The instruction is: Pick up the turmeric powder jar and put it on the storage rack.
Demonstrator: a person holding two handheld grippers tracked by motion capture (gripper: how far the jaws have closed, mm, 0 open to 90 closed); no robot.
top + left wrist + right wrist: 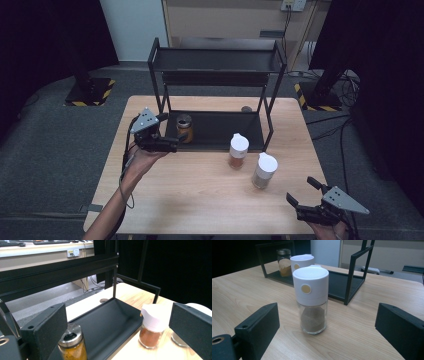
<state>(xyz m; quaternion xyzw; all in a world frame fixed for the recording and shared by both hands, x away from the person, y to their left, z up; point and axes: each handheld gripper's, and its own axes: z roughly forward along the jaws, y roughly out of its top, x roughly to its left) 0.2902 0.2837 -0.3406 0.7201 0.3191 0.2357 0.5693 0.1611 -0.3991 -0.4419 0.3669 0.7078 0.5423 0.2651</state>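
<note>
No label or writing can be read on any jar. The left gripper (167, 131) is spread wide at the rack's (215, 137) left end, just beside the metal-lidded jar (184, 128) on its bottom tray. The right gripper (306, 192) gapes wide, well in front of the rack, facing the brown jar (312, 300). A red-spice jar (238, 151) stands touching the tray's front.

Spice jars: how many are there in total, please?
3. A metal-lidded jar stands on the rack's bottom shelf; two white-capped jars stand on the table in front.
</note>
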